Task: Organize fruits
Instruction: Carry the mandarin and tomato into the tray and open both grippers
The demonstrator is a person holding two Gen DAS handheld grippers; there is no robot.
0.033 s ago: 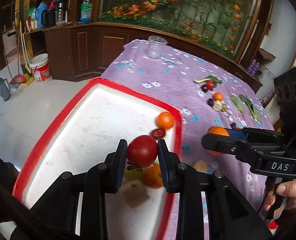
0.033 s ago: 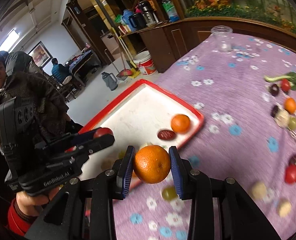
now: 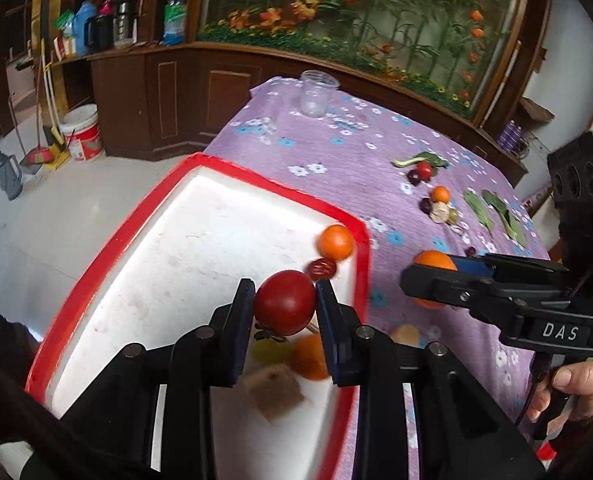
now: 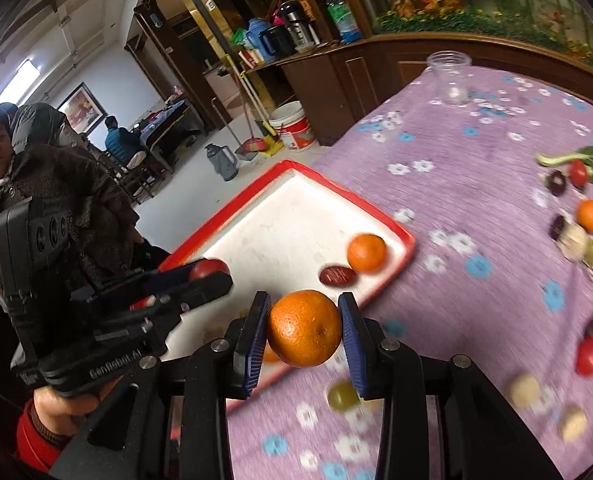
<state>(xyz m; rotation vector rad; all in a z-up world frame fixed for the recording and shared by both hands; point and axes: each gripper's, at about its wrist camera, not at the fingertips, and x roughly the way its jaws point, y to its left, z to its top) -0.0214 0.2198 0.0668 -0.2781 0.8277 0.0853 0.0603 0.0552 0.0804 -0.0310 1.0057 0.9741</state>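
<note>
Your left tongs [image 3: 285, 303] clench smooth round red tomato [image 3: 285, 302]; right tongs [image 4: 303, 328] clench dimpled round orange [image 4: 304, 328], frame centre.

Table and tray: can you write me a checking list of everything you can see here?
Surface: purple flowered tablecloth.
Job's things: red-rimmed tray holds an orange and a date; more fruits scattered on the cloth.
Clutter: leaves, clear jar.
Grippers: left gripper shut on a tomato; right gripper shut on a big orange.
Cables: nothing seen.
Surroundings: wooden cabinets, bucket, seated people.
</note>
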